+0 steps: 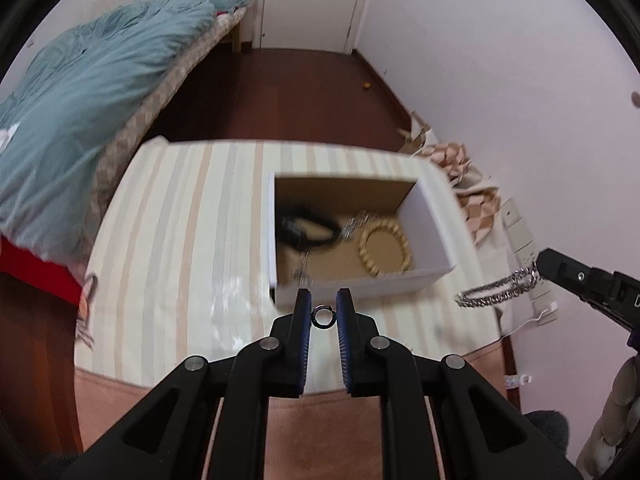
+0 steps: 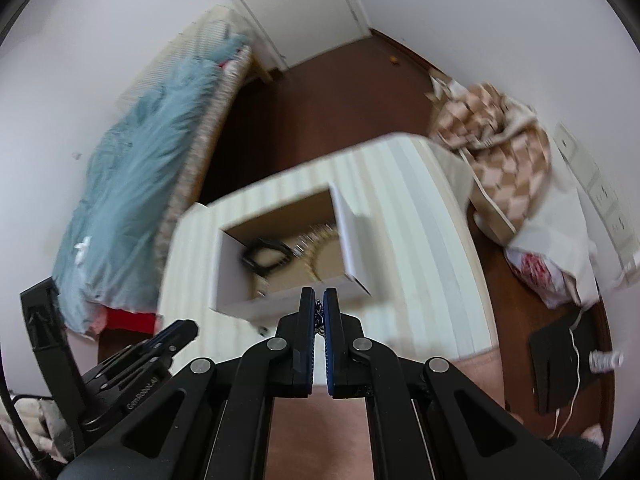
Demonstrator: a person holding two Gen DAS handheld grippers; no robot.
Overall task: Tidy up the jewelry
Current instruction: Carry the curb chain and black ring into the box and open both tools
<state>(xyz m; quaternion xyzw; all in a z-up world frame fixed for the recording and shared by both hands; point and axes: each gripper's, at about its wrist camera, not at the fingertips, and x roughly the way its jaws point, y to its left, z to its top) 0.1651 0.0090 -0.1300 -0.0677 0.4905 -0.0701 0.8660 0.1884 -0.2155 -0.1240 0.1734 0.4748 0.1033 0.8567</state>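
An open cardboard box (image 1: 428, 216) with white outer walls sits on a striped cloth (image 1: 180, 248). Inside lie a gold bead bracelet (image 1: 385, 249), a black band (image 1: 308, 232) and a silver piece (image 1: 354, 225). My left gripper (image 1: 323, 308) is shut on a small dark ring (image 1: 322, 317), held just before the box's near wall. My right gripper (image 2: 319, 304) is shut on a silver chain (image 1: 498, 290), which hangs to the right of the box in the left wrist view. The box also shows in the right wrist view (image 2: 352, 240).
A bed with a teal blanket (image 1: 80, 112) stands left of the table. Checkered fabric and bags (image 2: 504, 148) are piled to the right by the wall. Dark wooden floor (image 1: 288, 92) lies beyond, up to a white door (image 1: 312, 0).
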